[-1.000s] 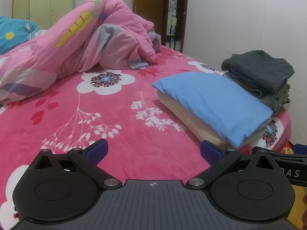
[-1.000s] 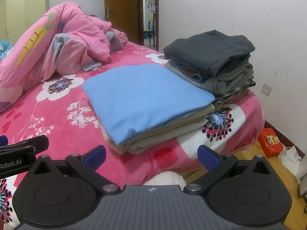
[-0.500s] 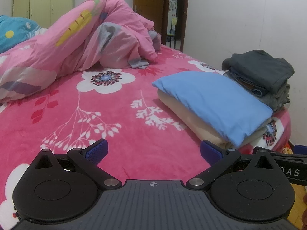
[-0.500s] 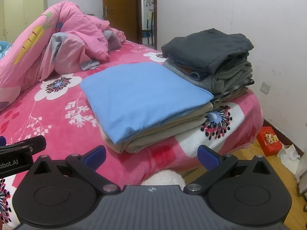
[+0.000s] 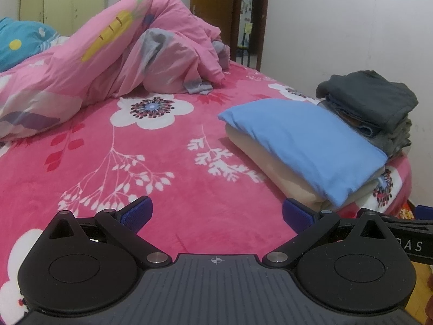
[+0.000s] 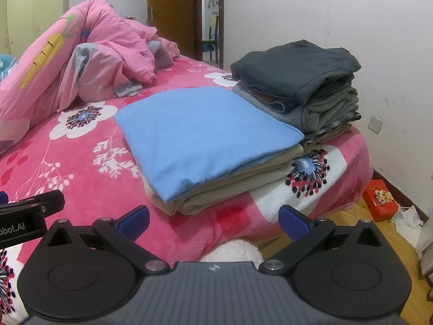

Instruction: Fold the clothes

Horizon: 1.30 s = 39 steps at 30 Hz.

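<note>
Right gripper (image 6: 213, 220) shifted slightly leftward; both grippers released, empty. Blue folded cloth (image 6: 205, 132) lies ahead at bed (image 6: 81, 162) corner, nearer right gripper than left gripper (image 5: 215, 212).

Black left gripper (image 5: 215, 211), blue ribbed pads (image 5: 136, 212) (silver screws), grey grooved body.

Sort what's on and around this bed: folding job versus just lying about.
Job:
folded light-blue cloth on folded beige cloth
stack of folded dark-grey garments
open left gripper, open right gripper

Lying about:
crumpled pink quilt
red box on floor
</note>
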Motion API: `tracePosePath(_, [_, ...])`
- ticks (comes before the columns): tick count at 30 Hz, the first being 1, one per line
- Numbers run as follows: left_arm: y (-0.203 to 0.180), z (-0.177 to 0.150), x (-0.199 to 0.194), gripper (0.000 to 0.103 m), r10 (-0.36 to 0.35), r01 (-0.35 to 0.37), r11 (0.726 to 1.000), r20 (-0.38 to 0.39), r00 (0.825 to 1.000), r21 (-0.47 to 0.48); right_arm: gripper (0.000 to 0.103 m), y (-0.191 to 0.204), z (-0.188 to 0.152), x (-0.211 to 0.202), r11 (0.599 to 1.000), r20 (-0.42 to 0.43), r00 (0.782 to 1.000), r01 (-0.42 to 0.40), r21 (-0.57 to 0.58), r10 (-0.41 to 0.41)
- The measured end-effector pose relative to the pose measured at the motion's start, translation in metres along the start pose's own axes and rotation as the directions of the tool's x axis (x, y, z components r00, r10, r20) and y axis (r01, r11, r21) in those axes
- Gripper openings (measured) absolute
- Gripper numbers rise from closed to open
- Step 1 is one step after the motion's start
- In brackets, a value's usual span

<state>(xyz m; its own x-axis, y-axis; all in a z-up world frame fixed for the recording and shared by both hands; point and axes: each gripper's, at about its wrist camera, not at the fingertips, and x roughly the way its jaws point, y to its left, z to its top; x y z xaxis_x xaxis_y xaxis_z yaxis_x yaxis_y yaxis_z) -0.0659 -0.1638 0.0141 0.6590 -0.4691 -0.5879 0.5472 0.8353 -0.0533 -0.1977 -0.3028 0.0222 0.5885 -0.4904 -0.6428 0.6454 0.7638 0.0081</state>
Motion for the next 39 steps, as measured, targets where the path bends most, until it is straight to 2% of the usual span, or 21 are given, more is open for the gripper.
tracePosePath(39, [0.0062,-0.0036,0.0016,0.103,-0.002,0.002,1.000,-0.025,1.000,-0.011,0.103,0.0075,-0.0033,0.0026,1.000,-0.011,1.000,-0.001,-0.010,0.001])
